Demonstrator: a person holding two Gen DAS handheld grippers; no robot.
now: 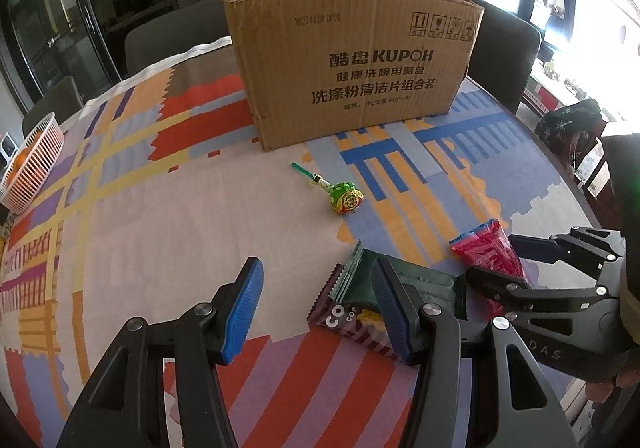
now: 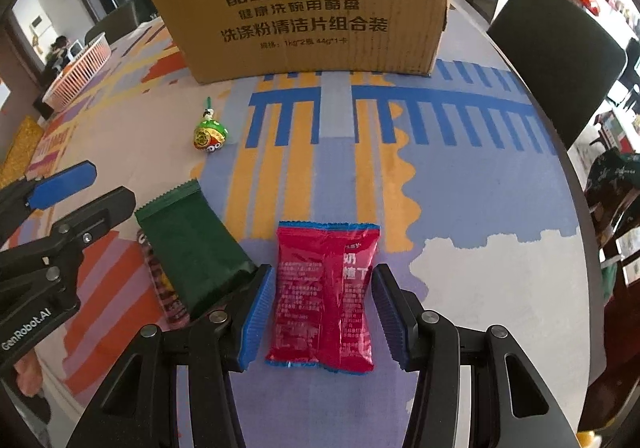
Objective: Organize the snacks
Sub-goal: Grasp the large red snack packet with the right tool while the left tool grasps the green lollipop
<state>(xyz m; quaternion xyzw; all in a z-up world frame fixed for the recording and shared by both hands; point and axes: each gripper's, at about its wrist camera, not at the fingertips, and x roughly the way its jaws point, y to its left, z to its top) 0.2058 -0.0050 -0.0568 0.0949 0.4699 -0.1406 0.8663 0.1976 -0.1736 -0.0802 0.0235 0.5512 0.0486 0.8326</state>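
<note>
An open cardboard box (image 1: 352, 60) stands at the back of the table; it also fills the top of the right wrist view (image 2: 304, 0). A green lollipop (image 1: 344, 197) (image 2: 209, 135) lies in front of it. A red snack packet (image 2: 326, 292) (image 1: 490, 252) lies flat between the open jaws of my right gripper (image 2: 320, 312), which stand just apart from its sides. A dark green packet (image 2: 192, 248) (image 1: 420, 286) lies on a dark striped packet (image 1: 352, 330). My left gripper (image 1: 318, 308) is open and empty, its right finger over the green packet.
A patterned cloth (image 1: 160, 208) covers the round table. A white wire basket (image 1: 34, 164) with oranges sits at the left edge. Dark chairs (image 2: 560, 56) stand behind and to the right of the box. Bags (image 2: 616, 188) lie off the table's right edge.
</note>
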